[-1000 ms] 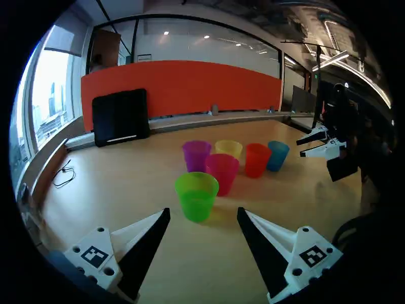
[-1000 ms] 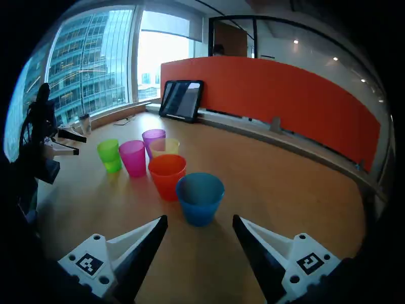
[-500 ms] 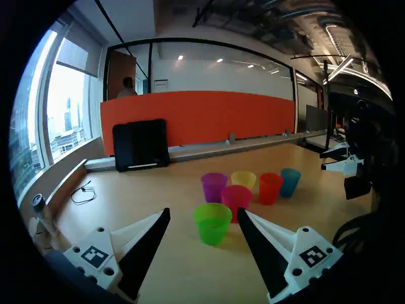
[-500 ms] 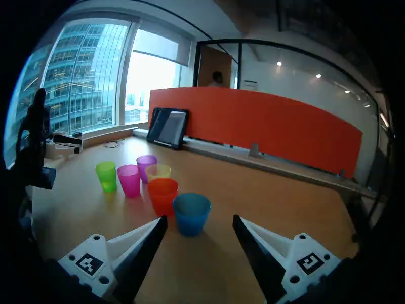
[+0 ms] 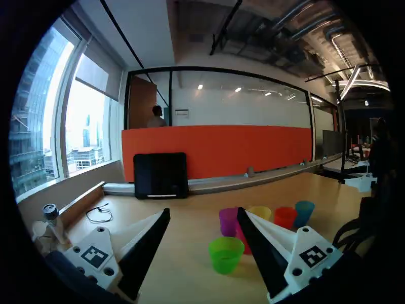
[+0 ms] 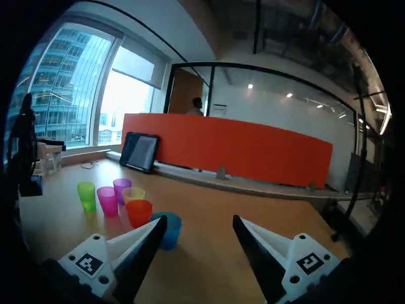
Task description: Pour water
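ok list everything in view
green cup: 1, green, cluster's window end
pink cup: 1, pink, by the green
purple cup: 1, purple, behind the pink
yellow cup: 1, yellow, beside the purple
red cup: 1, red, in front of yellow
blue cup: 1, blue, cluster's other end
table: 1, light wood, under cups
partition: 1, orange, table's far edge
tablet: 1, black, against the partition
cable: 1, dark, tabletop by window
person: 1, light top, behind glass
left gripper: 1, white-black, foreground, open
right gripper: 1, white-black, foreground, open
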{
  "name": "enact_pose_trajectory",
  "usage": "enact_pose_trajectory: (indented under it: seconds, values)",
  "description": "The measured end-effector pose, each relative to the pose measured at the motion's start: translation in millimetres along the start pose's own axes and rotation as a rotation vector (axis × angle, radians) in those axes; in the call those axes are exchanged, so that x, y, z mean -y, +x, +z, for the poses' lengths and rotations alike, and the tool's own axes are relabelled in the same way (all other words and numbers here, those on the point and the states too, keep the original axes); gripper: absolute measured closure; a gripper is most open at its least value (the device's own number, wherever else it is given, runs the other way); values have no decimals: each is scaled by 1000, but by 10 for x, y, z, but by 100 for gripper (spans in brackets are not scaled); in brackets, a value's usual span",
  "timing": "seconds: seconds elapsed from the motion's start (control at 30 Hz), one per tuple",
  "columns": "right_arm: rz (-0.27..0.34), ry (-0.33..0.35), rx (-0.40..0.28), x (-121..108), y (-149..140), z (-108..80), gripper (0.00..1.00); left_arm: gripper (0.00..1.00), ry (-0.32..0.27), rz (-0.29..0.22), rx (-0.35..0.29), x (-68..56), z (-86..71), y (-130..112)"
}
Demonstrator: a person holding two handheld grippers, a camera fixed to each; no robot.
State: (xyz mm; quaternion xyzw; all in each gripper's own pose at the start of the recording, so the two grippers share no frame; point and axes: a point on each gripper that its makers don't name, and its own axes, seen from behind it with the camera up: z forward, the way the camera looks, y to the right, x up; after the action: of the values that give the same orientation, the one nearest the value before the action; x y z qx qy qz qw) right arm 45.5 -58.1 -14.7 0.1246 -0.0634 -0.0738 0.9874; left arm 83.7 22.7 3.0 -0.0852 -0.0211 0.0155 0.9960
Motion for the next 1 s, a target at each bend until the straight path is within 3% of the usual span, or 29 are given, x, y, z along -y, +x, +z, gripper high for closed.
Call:
enact_pose_trajectory:
  seconds: [0.2, 0.6, 1.0]
  values:
    - [31, -105, -74, -185, 181, -41, 0, 2, 38, 14, -46, 25, -20, 95]
    - [38, -276, -232, -489, 568, -191, 0, 1, 77, 21, -78, 31, -8, 170]
    - [69, -306, -227, -530, 527, -230, 0, 1, 120, 37, -98, 46, 24, 127]
